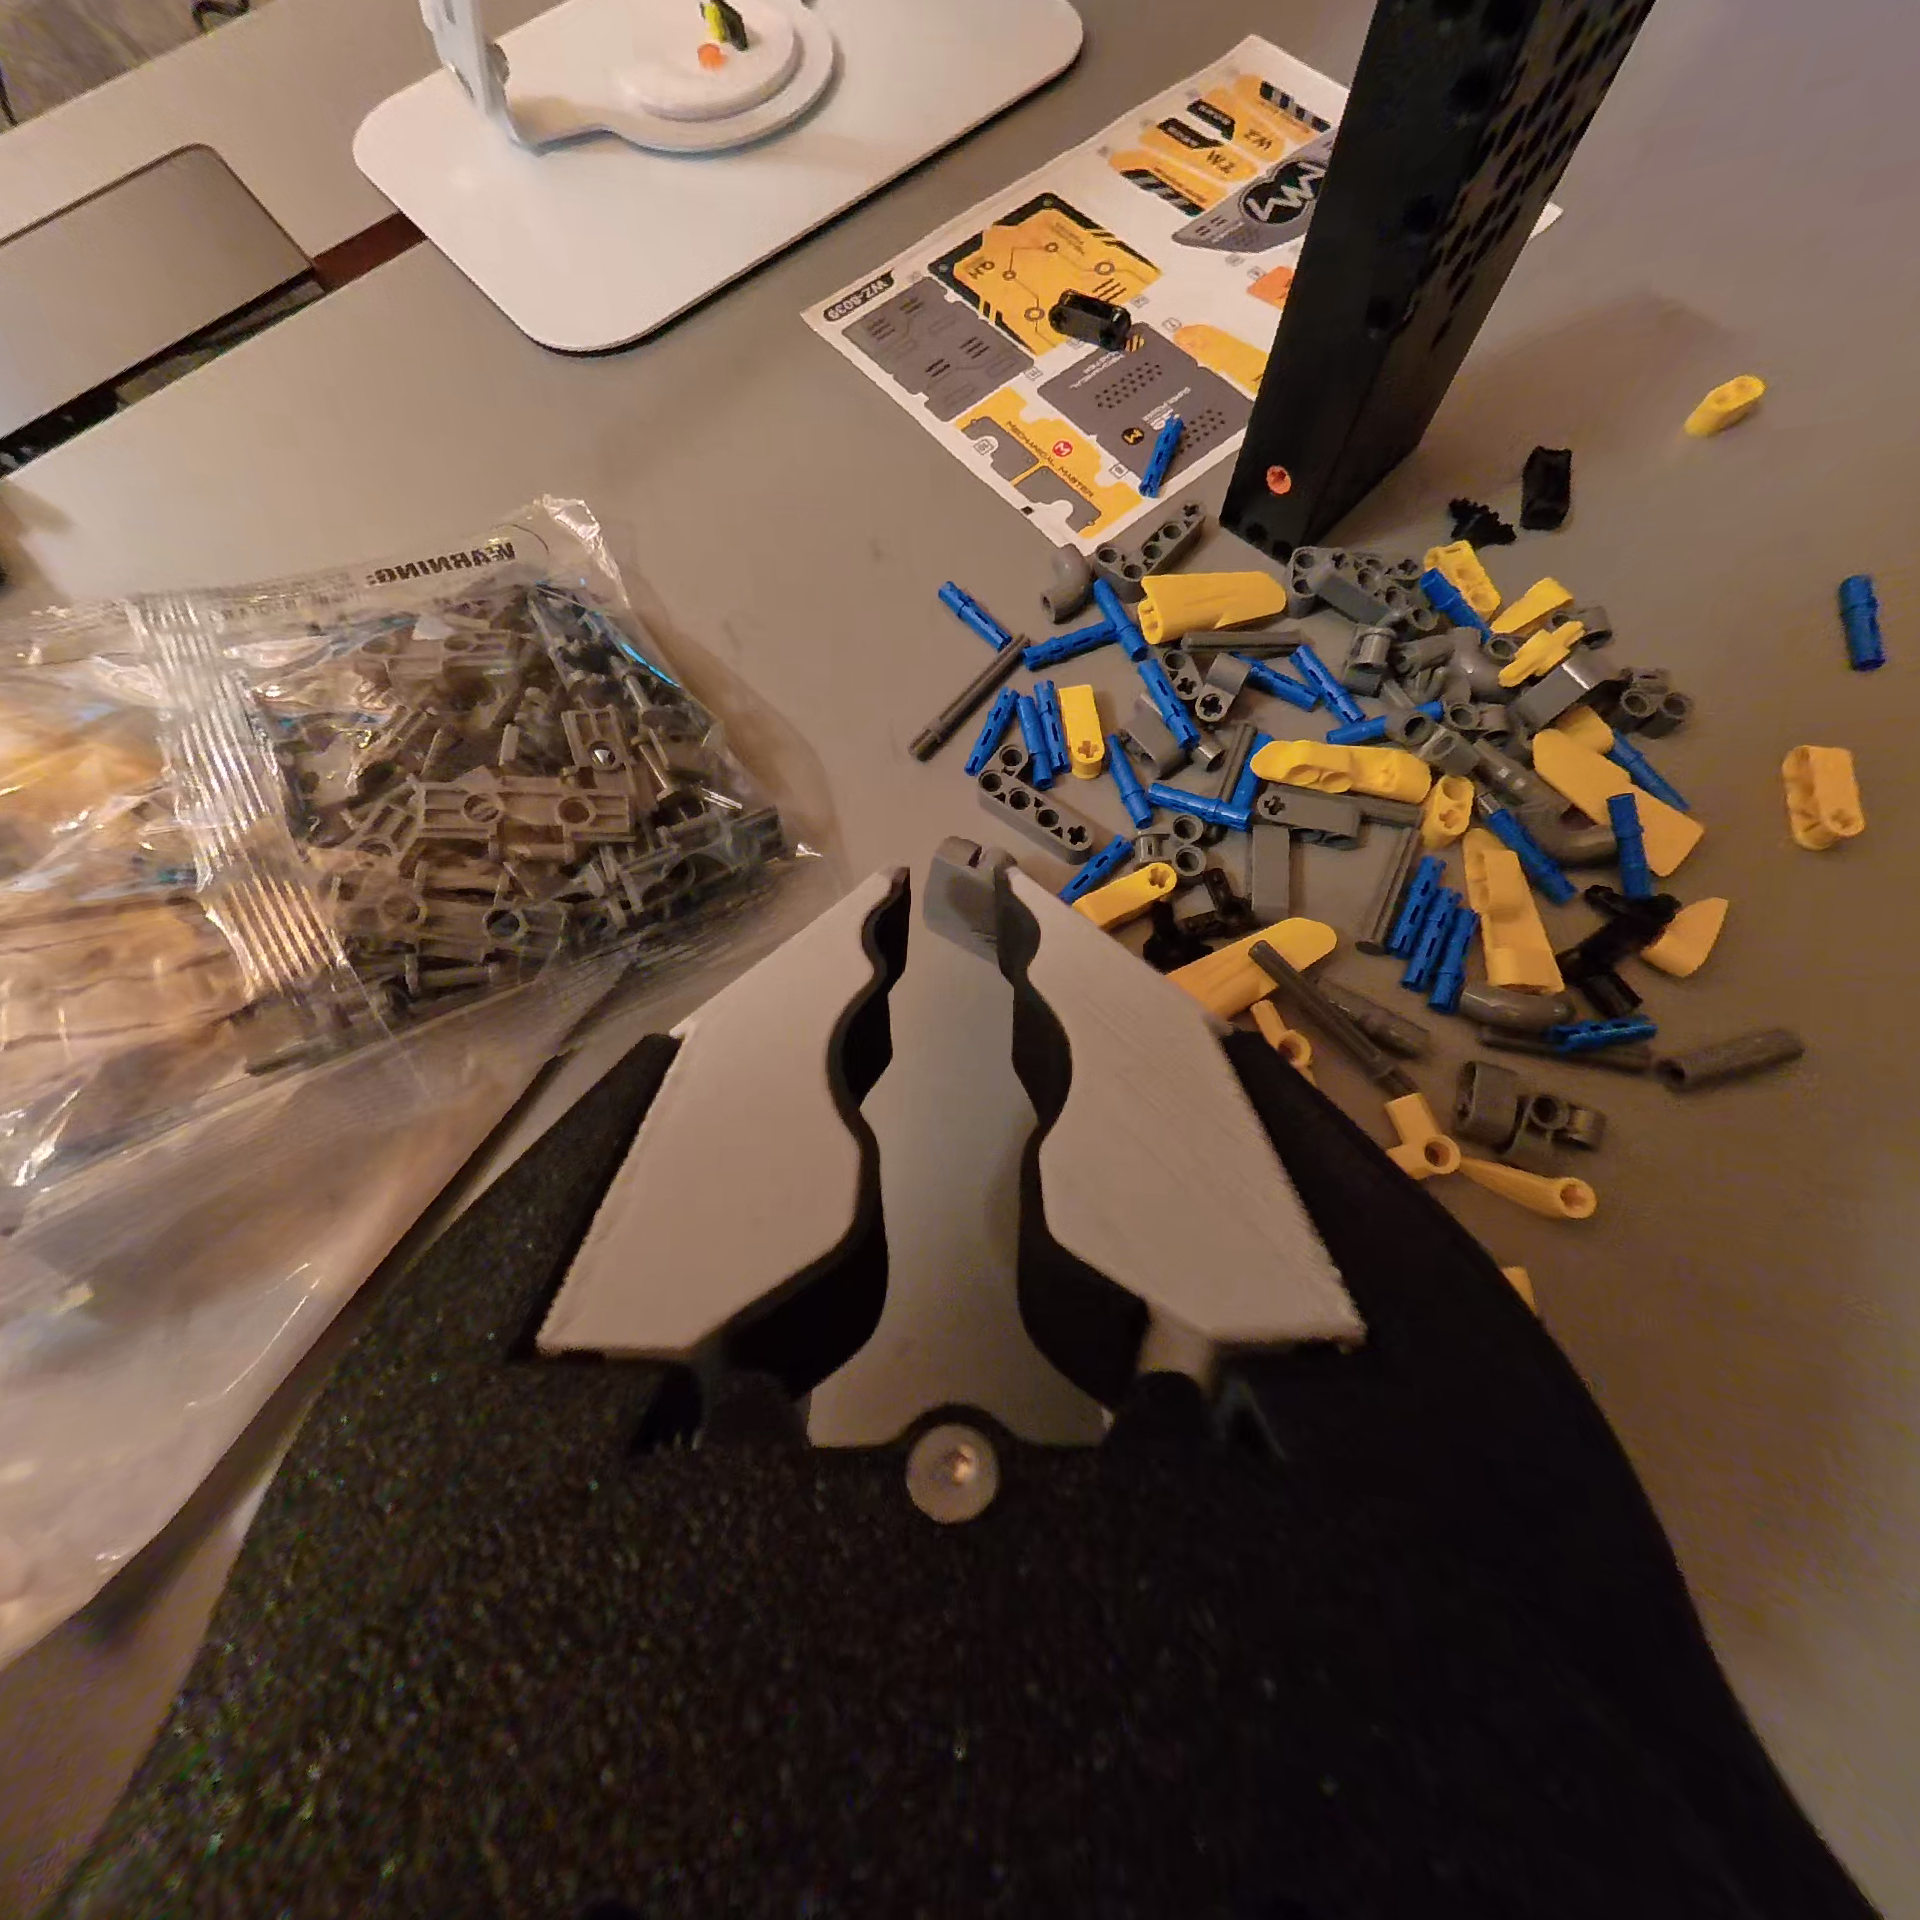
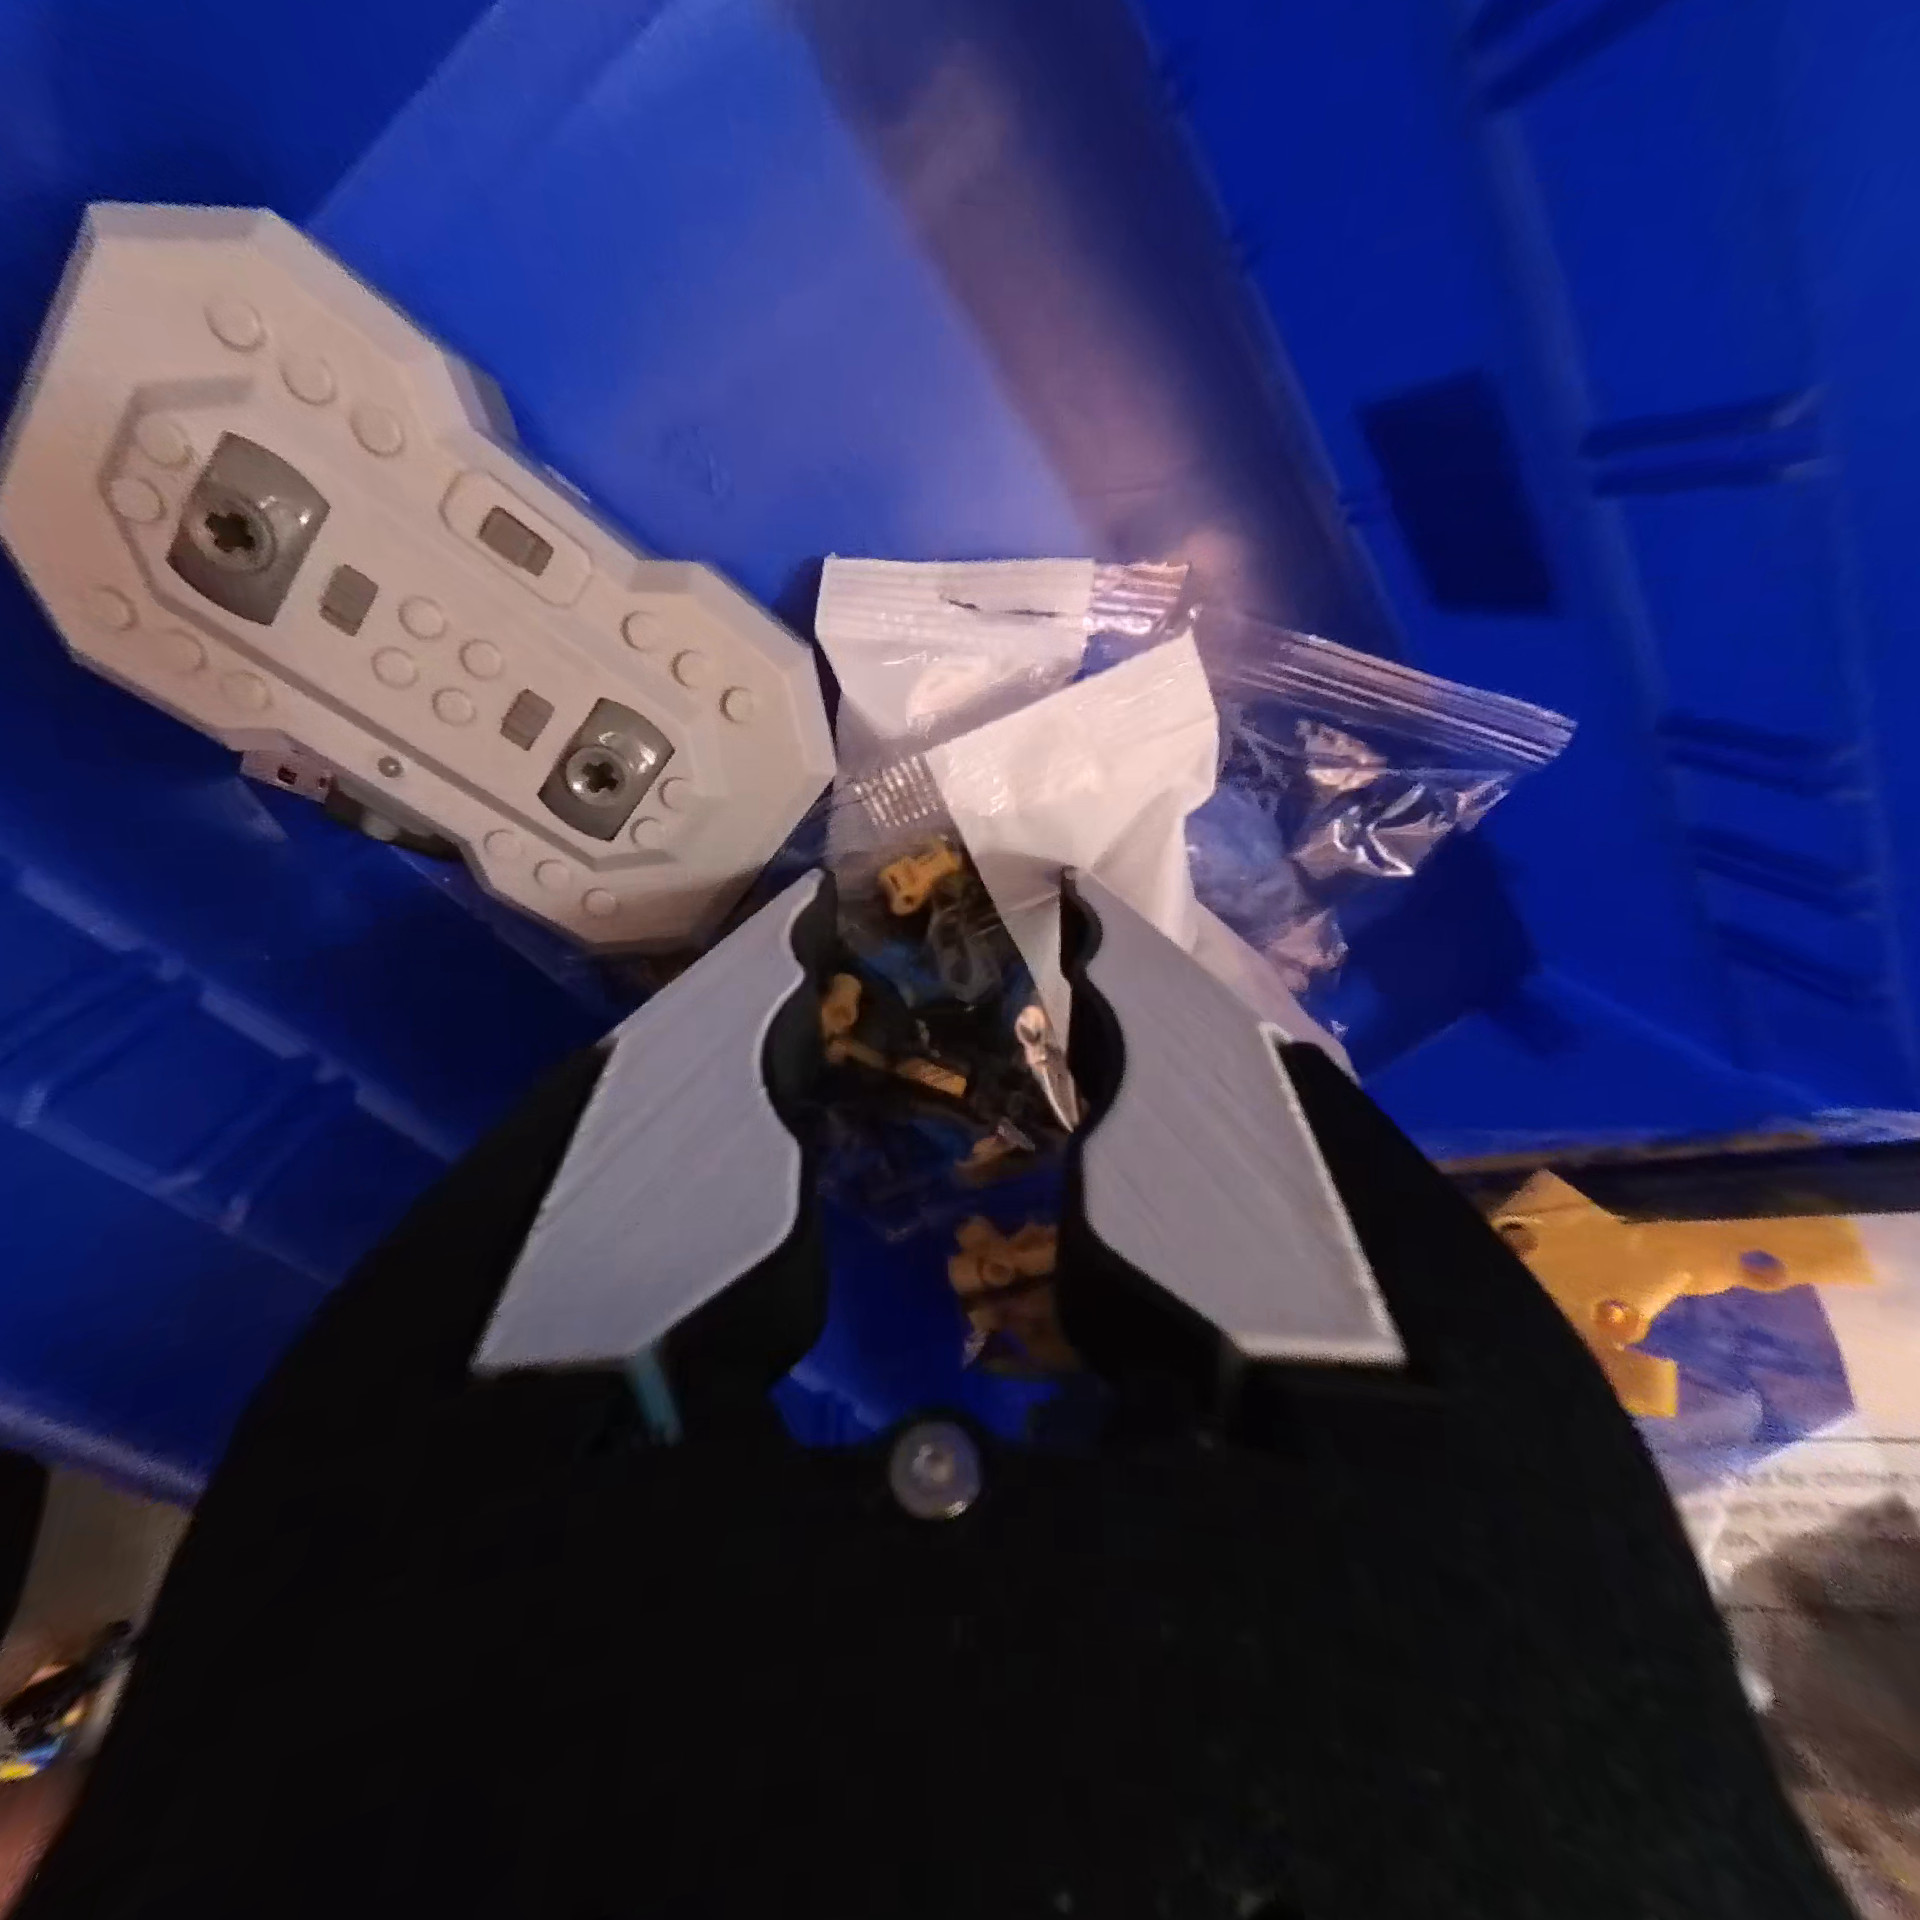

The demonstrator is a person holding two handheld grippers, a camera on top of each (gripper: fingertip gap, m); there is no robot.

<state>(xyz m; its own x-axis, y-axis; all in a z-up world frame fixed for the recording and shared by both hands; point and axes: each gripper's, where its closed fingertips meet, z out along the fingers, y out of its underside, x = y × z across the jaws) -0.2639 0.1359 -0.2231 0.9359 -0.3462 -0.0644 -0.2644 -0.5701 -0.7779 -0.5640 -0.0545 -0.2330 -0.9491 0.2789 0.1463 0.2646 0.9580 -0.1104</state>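
Note:
In the left wrist view my left gripper point(image 1: 956, 885) is shut on a small grey brick piece point(image 1: 961, 904), held at the fingertips just above the grey table point(image 1: 727, 499). To its right lies a loose pile of blue, yellow and grey pieces point(image 1: 1403, 779). To its left lies a clear bag of grey pieces point(image 1: 468, 790). In the right wrist view my right gripper point(image 2: 940, 883) is inside a blue bin point(image 2: 623, 260), its fingers closed on a clear bag of small yellow, blue and black pieces point(image 2: 914, 1039).
A sticker sheet point(image 1: 1039, 416), a black perforated upright block point(image 1: 1423, 260) and a white base plate point(image 1: 675, 208) are at the back of the table. In the bin lie a grey studded controller point(image 2: 416, 582), white packets point(image 2: 997, 707) and another clear bag point(image 2: 1371, 769). A booklet point(image 2: 1683, 1299) lies outside. The tips of one gripper are about 35 cm away from the tips of the other. The left gripper is farther from the grey studded controller point(image 2: 416, 582), some 35 cm, than the right, some 8 cm.

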